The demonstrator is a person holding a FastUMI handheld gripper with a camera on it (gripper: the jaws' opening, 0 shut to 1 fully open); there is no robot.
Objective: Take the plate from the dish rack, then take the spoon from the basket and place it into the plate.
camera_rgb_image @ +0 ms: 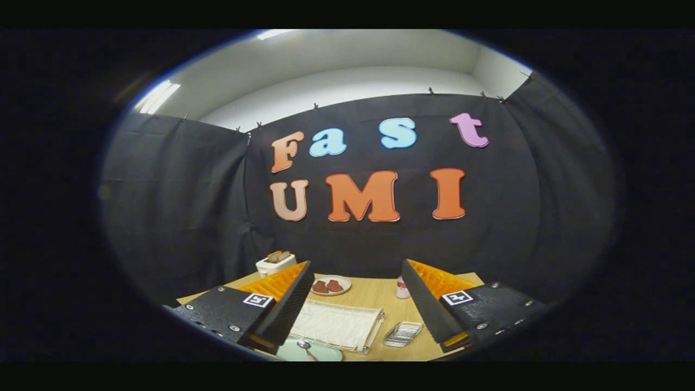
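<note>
Hand-held gripper [355, 304] spread wide, clamped on nothing, high above bench [380, 296]. Spoon [305, 347] lying in plate [309, 353] by left finger. White rack [336, 325] between fingers, basket [403, 333] beside it. Beyond: toaster [276, 263], dish [330, 285] of food, small bottle [402, 288].

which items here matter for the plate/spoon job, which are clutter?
Job: pale green plate with spoon on it, white dish rack, clear basket; fingers open, holding nothing.
Clutter: toaster, plate of food, small bottle.
</note>
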